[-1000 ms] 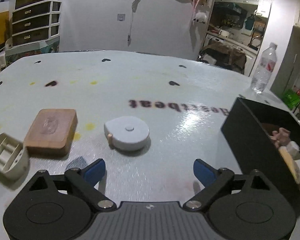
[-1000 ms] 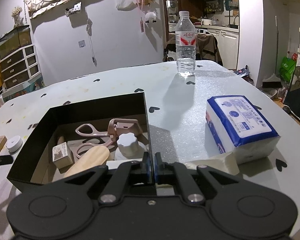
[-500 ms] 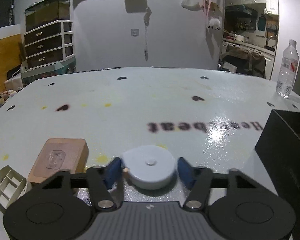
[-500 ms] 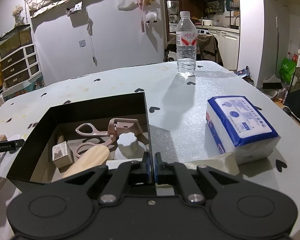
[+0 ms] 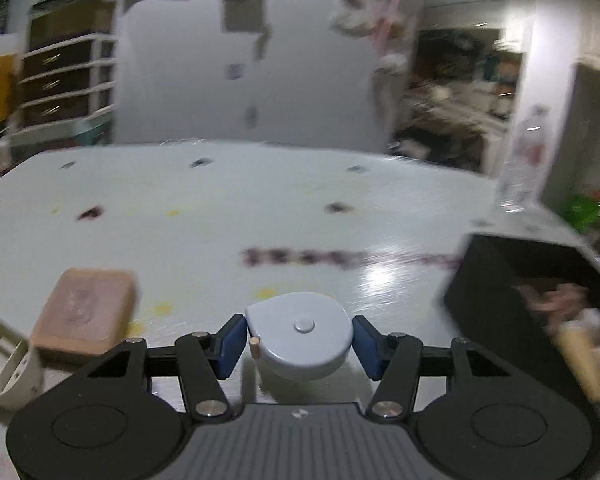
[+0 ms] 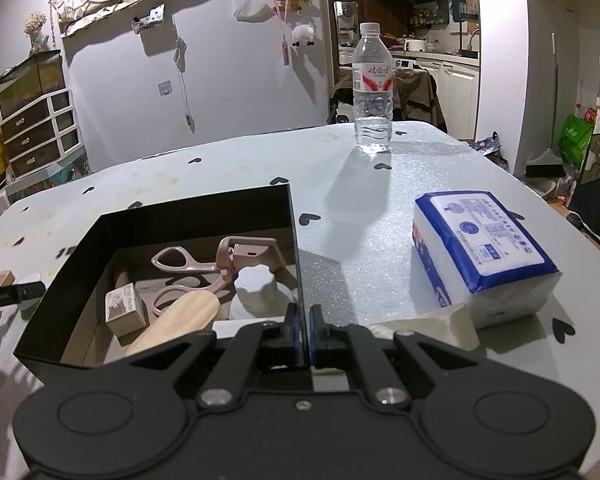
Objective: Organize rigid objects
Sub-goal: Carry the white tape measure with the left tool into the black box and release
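Left gripper (image 5: pixel 299 340) apparently clamps the round tape measure (image 5: pixel 304 336).

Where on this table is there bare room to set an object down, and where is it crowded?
Free: the table stretch beyond the black box, and the patch between that box, the water bottle and the tissue pack. Crowded: inside the box, and beside the wooden block and white tray.

Grey tape measure (image 5: pixel 304 336) gripped, flat.
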`<state>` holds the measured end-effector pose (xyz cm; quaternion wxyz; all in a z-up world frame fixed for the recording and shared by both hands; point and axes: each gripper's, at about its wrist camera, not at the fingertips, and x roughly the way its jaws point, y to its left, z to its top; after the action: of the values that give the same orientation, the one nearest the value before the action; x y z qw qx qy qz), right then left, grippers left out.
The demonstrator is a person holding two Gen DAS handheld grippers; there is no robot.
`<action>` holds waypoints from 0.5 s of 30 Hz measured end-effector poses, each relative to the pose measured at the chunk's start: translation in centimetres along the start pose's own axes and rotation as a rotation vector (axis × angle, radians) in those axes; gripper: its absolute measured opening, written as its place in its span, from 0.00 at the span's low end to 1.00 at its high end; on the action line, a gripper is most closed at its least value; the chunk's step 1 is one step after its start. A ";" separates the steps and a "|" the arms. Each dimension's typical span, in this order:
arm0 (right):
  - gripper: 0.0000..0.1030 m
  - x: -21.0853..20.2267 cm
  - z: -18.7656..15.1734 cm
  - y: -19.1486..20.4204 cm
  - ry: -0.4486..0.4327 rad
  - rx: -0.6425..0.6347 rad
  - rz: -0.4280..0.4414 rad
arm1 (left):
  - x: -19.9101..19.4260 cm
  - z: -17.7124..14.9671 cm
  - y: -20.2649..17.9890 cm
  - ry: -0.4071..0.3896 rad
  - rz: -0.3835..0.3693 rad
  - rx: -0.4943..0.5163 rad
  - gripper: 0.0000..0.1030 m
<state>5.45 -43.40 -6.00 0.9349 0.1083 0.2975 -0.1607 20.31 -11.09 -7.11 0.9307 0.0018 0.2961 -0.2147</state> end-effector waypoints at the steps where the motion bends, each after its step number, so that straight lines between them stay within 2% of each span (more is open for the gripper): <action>1: 0.05 0.0 0.0 0.0 0.000 -0.001 0.000 | -0.8 0.3 -0.5 -0.017 -0.042 0.013 0.56; 4: 0.05 0.0 0.0 0.0 0.000 0.000 0.000 | -2.7 1.2 -2.1 -0.053 -0.151 0.053 0.56; 8: 0.05 0.0 -0.1 -0.1 -0.001 0.002 0.002 | -4.5 1.9 -5.2 -0.058 -0.288 0.157 0.56; 15: 0.05 -0.1 -0.1 -0.1 -0.004 0.006 0.008 | -5.0 1.0 -10.2 -0.010 -0.426 0.342 0.56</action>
<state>5.33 -43.46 -6.05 0.9357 0.1120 0.2948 -0.1583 13.13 -18.47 -2.33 0.8523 0.0954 0.2445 -0.4524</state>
